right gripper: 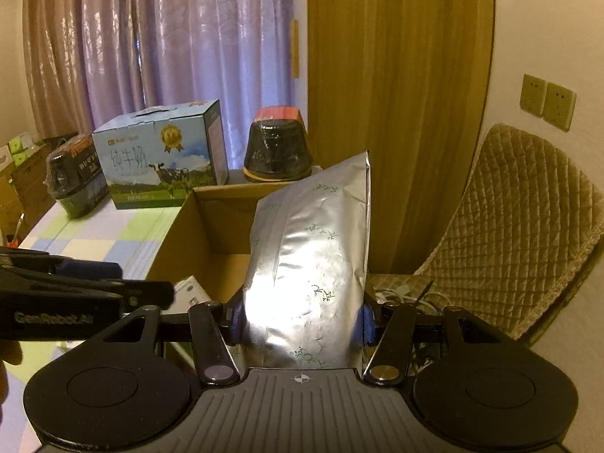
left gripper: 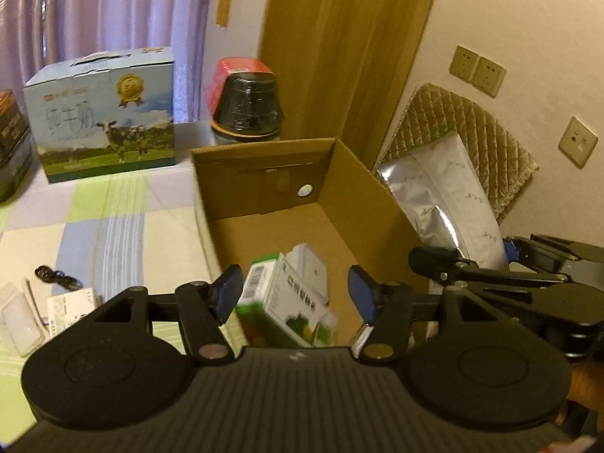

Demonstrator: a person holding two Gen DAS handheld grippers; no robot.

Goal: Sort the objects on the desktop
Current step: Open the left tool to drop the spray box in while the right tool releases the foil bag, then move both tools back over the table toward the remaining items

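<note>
silver pouch (right gripper: 309, 264) upright, clamped in right gripper (right gripper: 300, 319), over cardboard box (right gripper: 196, 241)

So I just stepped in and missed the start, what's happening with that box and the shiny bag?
A person is sorting things into an open cardboard box using two handheld grippers. The right gripper is shut on a silver foil bag, holding it upright beside the box. The left gripper is open over the box, where a green and white carton lies inside. A few small items remain on the checked cloth.
</note>
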